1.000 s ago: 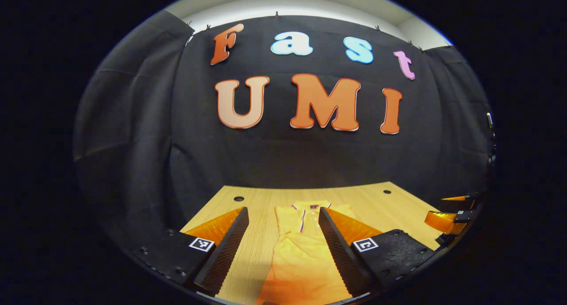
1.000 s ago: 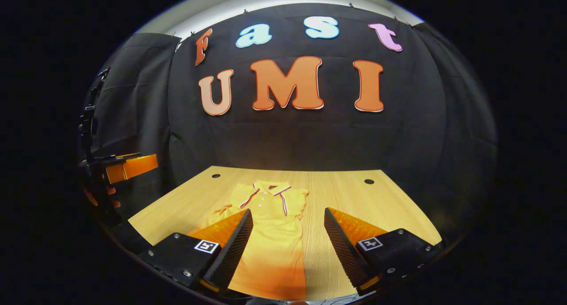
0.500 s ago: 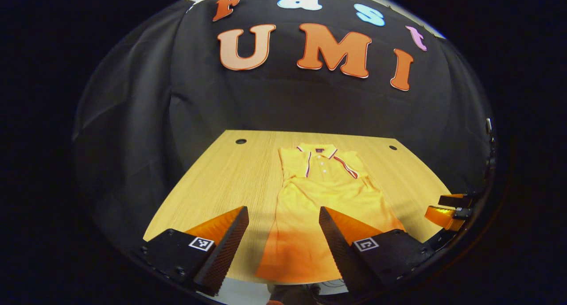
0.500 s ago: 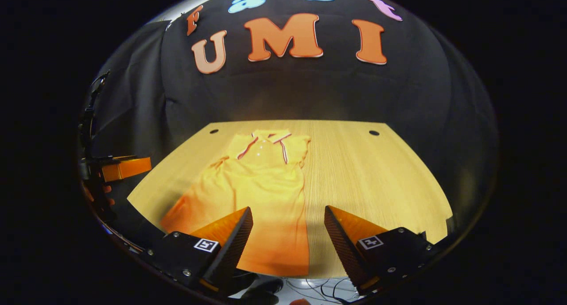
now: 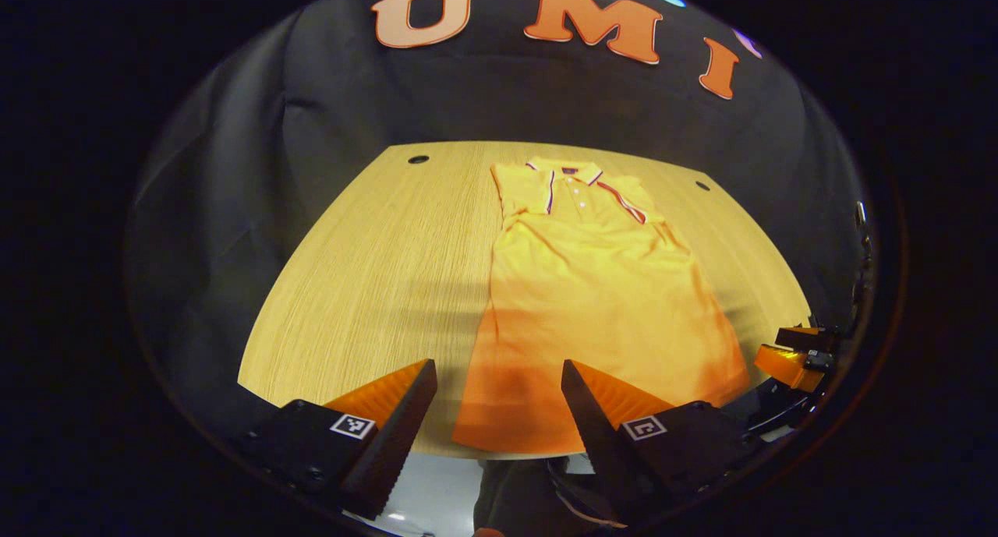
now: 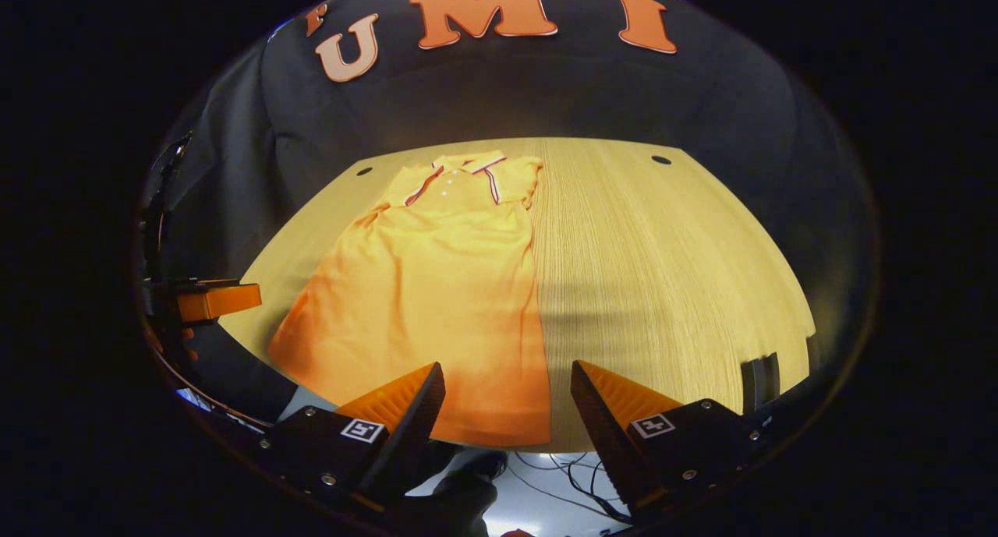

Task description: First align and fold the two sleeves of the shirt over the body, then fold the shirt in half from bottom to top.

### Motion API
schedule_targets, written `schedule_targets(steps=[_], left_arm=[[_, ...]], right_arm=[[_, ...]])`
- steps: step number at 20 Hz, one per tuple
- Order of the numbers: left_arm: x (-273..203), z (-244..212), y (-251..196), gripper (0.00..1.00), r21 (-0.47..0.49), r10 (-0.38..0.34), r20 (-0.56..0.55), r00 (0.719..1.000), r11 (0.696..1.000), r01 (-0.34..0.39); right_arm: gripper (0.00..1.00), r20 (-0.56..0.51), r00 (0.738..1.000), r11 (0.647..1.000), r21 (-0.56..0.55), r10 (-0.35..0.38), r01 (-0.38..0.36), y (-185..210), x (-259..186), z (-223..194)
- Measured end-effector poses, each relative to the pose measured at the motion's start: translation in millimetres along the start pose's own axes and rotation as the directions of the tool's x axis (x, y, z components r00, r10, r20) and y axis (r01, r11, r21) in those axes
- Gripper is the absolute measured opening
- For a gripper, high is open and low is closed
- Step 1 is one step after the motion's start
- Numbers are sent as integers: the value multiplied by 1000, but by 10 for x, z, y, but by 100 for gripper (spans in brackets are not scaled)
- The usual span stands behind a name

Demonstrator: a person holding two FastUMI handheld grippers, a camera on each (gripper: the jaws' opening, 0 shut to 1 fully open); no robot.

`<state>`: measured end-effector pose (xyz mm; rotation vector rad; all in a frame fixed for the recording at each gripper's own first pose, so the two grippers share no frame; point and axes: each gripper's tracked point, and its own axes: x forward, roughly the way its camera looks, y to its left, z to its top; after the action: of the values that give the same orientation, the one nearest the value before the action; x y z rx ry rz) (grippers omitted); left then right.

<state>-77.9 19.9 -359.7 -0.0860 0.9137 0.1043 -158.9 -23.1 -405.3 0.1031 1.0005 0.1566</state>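
A yellow polo shirt lies flat on the wooden table, collar at the far end, both sleeves folded in over the body, hem at the near edge. The right gripper view shows the same shirt left of centre. My left gripper hangs open above the hem's left corner, nothing between its fingers. Over the hem's right corner my right gripper stands open and holds nothing. The right gripper appears at the far right of the left gripper view; the left gripper appears at the left edge of the right gripper view.
The table is bare wood beside the shirt, with small round holes near its far corners. Black cloth walls close in the back and sides. Below the near table edge lie floor and cables.
Both grippers have risen and tilted downward, drawing back toward the near edge. The whole shirt and the table's front edge have come into view. Both grippers stay open.
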Motion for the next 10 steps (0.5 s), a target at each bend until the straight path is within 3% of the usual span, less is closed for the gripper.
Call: schedule_targets(steps=[10], left_arm=[[429, -559, 4, 99, 15, -5, -217, 976, 1000, 8]], right_arm=[[98, -215, 977, 1000, -17, -9, 5, 10, 126, -446]])
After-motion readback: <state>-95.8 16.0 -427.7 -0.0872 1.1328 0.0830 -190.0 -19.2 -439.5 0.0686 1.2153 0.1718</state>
